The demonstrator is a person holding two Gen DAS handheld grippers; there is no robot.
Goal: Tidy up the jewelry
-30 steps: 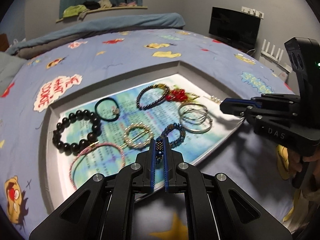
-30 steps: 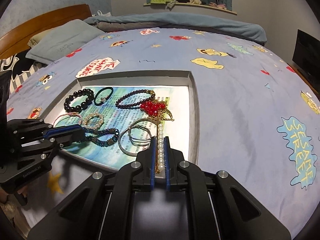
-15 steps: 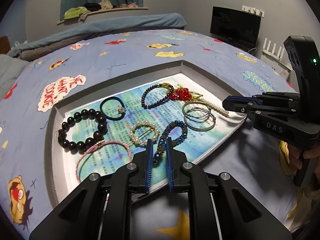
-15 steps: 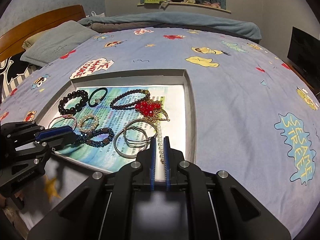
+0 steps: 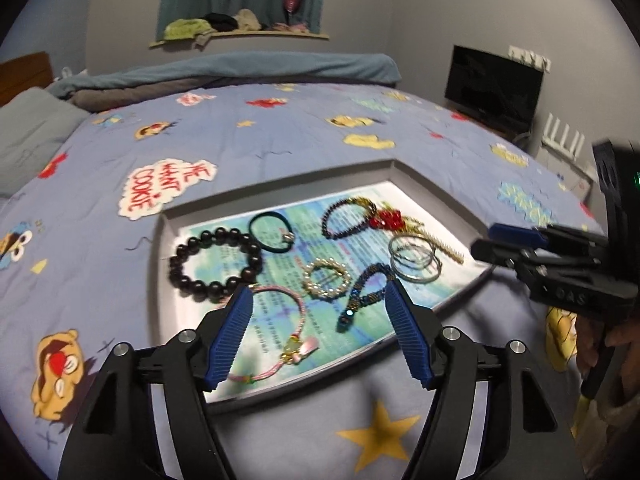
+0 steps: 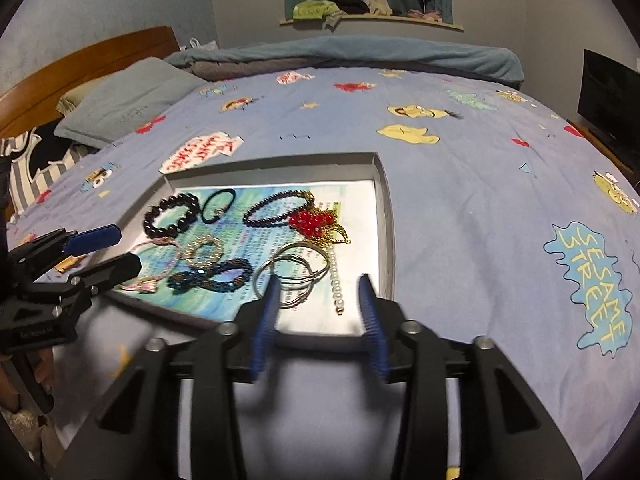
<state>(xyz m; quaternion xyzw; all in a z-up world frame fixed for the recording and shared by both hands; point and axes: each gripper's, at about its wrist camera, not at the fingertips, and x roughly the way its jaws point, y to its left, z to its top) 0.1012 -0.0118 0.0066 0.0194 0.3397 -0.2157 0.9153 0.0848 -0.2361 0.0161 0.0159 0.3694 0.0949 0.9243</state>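
Grey, shallow tray (image 5: 436, 196) lies on a blue cartoon-print bedspread (image 5: 280, 136); its floor is lined with a printed blue-green sheet, and all the jewellery rests on that sheet.

Left to right in the left wrist view:
- Dark bead bracelet (image 5: 214, 264), large round glossy beads, a closed loop near the tray's left edge.
- Pink cord bracelet (image 5: 298, 320), thin, with a small gold and pink charm, towards the near edge.
- Black hair tie (image 5: 272, 230) with a small metal piece, towards the far edge.
- Pearl bracelet (image 5: 326, 282), small pale beads in a ring, at the centre.
- Blue beaded bracelet (image 5: 362, 292), woven dark blue and gold, collapsed into a narrow loop just beside the pearl one.
- Purple bead strand (image 5: 340, 216) with gold links, joined to a red bead cluster (image 5: 386, 220), towards the far right corner.
- Silver bangles (image 5: 414, 262), several thin rings overlapping.
- White pearl strand (image 6: 336, 280), lying straight near the tray's right edge.

Left gripper (image 5: 318, 312): released, jaws opening; it hangs over the near edge. The pink cord bracelet and blue beaded bracelet appear between the blue pads, but neither is pressed.

Right gripper (image 6: 320, 294): released, jaws opening, over the near right corner. The white pearl strand and part of the silver bangles lie between the pads, untouched. The picture is blurred here.
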